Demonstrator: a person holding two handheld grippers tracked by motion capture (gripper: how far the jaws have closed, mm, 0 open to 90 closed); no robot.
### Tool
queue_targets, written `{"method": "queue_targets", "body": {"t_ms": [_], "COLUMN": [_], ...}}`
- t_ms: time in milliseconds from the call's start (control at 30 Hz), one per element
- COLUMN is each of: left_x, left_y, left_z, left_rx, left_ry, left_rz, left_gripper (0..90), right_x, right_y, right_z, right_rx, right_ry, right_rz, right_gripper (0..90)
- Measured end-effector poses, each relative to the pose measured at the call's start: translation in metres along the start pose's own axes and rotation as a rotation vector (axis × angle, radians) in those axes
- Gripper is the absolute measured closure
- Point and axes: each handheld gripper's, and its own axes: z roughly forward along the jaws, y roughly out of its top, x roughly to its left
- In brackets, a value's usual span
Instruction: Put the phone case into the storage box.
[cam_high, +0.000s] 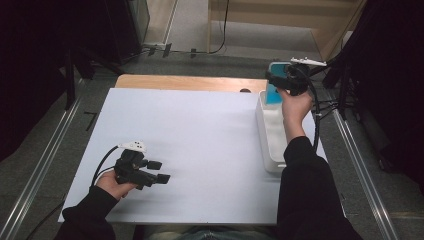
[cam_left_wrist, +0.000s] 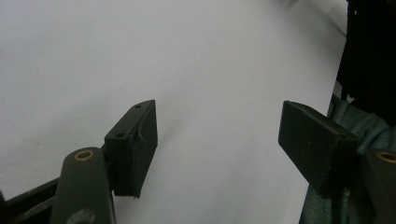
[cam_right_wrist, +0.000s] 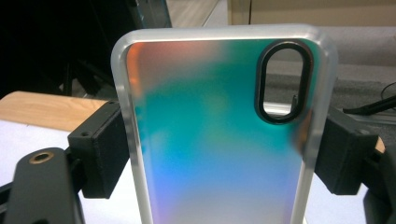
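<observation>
White sheet (cam_high: 190, 145) over wooden table (cam_high: 185, 82), grey floor around. Right gripper (cam_high: 281, 79) clamps iridescent phone case (cam_right_wrist: 215, 135) above white bin (cam_high: 270, 145). Left gripper (cam_high: 159, 171) jaws apart, empty.

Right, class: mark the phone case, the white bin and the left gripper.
phone case (cam_right_wrist: 219, 140): right gripper view, its iridescent back.
white bin (cam_high: 270, 150): high view, near wall.
left gripper (cam_high: 161, 171): high view, between its fingertips.

Black sleeves (cam_high: 305, 180); black tongs (cam_high: 159, 171) with square pads, brass-ringed holes, white top plates, black cables.
</observation>
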Motion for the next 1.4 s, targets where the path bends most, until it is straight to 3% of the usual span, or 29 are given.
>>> {"method": "queue_targets", "body": {"t_ms": [533,867,1400], "left_x": [0.000,0.000,0.000], "left_y": [0.000,0.000,0.000], "left_z": [-0.001,0.000,0.000], "left_rx": [0.009,0.002,0.003], "left_ry": [0.000,-0.006,-0.006], "left_rz": [0.001,0.000,0.001], "left_gripper": [28.4,28.4,28.4], "right_x": [-0.009,-0.013,-0.008], "right_y": [-0.021,-0.029,-0.040], "right_z": [0.015,0.018,0.027], "right_rx": [-0.004,-0.009,0.030], "right_ry": [-0.056,-0.048,-0.055], "right_rz": [0.038,0.061,0.030], "right_gripper": [15.3,15.2,15.2]}}
